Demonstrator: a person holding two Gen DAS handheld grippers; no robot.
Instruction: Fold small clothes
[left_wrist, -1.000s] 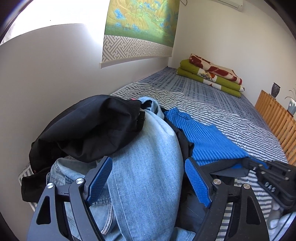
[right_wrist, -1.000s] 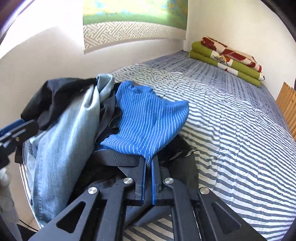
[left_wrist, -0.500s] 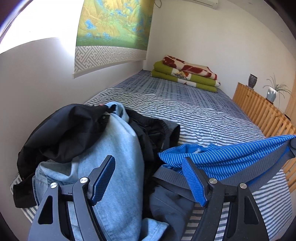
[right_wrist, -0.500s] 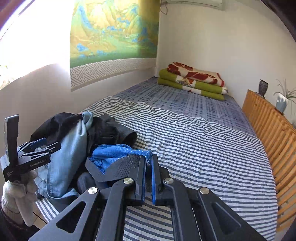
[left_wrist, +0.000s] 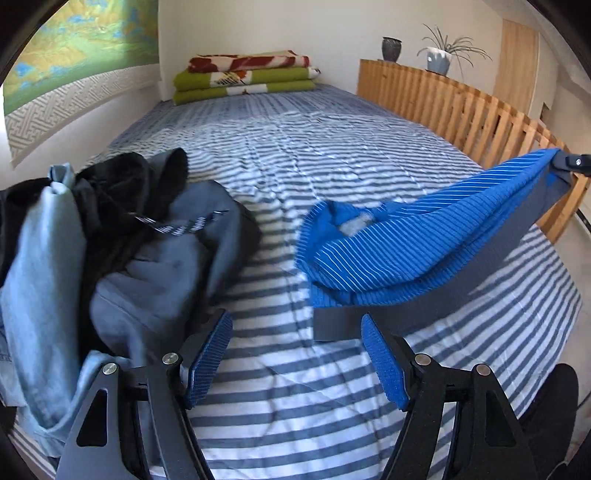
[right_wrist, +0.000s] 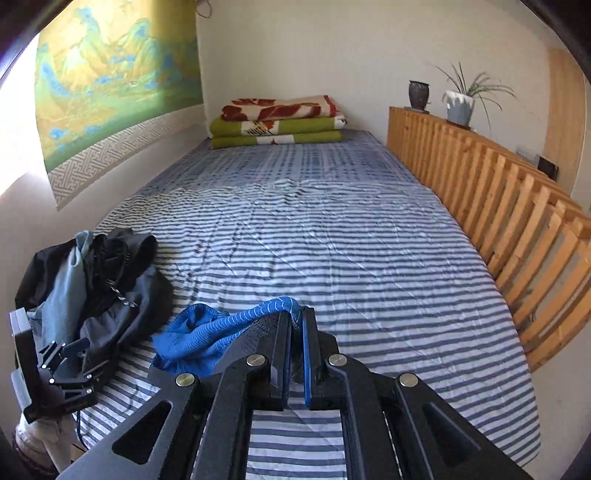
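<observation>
The shorts (left_wrist: 413, 251) are ribbed blue knit with a smooth grey waistband. Near left, pale denim jeans (left_wrist: 37, 280) lie among matt black cloth. The sheet (right_wrist: 332, 251) is striped, creased cotton. The rail (right_wrist: 517, 221) at right is bare slatted wood.

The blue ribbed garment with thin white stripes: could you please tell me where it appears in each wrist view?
Left wrist view: the blue ribbed garment hangs right of centre above the striped bed sheet, stretched up to the right edge.
Right wrist view: it sits low, left of centre, pinched by the right gripper.
Shared landmark: the folded green and red blankets at the far end.
</observation>
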